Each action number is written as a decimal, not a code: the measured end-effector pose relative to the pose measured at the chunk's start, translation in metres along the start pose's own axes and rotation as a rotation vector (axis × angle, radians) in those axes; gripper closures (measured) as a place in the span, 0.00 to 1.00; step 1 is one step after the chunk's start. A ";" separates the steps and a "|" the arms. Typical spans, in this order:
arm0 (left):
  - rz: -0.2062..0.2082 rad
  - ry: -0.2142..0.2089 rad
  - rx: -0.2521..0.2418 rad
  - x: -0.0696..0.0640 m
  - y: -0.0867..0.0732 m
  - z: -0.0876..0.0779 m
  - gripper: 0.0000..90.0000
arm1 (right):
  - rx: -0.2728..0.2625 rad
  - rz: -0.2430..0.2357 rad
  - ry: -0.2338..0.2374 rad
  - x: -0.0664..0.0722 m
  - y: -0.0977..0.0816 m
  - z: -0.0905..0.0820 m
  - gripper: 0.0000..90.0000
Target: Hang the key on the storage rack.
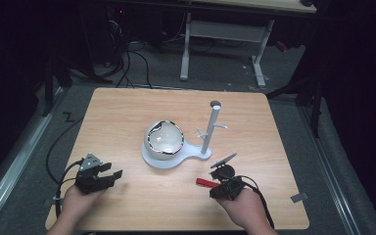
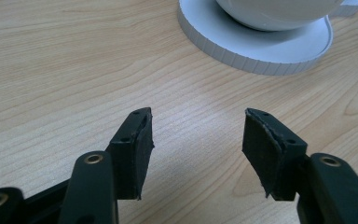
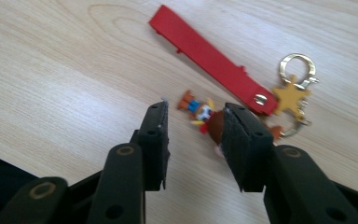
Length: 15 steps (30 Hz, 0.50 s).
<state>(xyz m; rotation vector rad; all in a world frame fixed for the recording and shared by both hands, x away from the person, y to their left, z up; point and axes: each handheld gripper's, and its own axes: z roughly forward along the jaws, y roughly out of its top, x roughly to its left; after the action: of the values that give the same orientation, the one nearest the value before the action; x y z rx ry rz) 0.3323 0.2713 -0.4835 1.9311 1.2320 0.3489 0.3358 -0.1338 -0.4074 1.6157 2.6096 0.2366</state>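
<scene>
A keychain lies on the wooden table near the front right: a red strap, a gold ring, a yellow star and a small toy figure. My right gripper is open just above the figure, a jaw on each side of it, touching nothing. In the high view the red strap pokes out to the left of my right gripper. My left gripper is held open at the front left with nothing between its jaws. It points at the white stand base.
A white round cup with a dark patterned rim sits on the stand's flat base mid-table. A white post with short pegs rises from the base's right end. Bare wood lies between the two grippers. Table legs and cables stand beyond the far edge.
</scene>
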 end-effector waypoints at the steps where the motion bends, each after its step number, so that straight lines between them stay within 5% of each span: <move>1: 0.002 -0.001 0.002 0.000 0.000 0.000 0.48 | 0.004 -0.006 -0.001 0.003 0.001 0.003 0.71; 7: 0.005 -0.004 0.007 0.000 0.000 0.001 0.48 | 0.006 -0.046 0.012 0.018 0.008 0.018 0.71; 12: 0.012 -0.009 0.011 -0.002 0.000 0.001 0.48 | 0.028 -0.016 -0.029 0.016 0.022 0.037 0.70; 15: 0.009 -0.008 0.008 0.000 -0.001 0.000 0.48 | 0.058 -0.025 -0.007 0.013 0.016 0.041 0.71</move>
<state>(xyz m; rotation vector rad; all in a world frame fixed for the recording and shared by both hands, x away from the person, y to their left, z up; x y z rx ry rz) 0.3313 0.2714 -0.4839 1.9434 1.2219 0.3410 0.3493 -0.1117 -0.4448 1.5979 2.6535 0.1545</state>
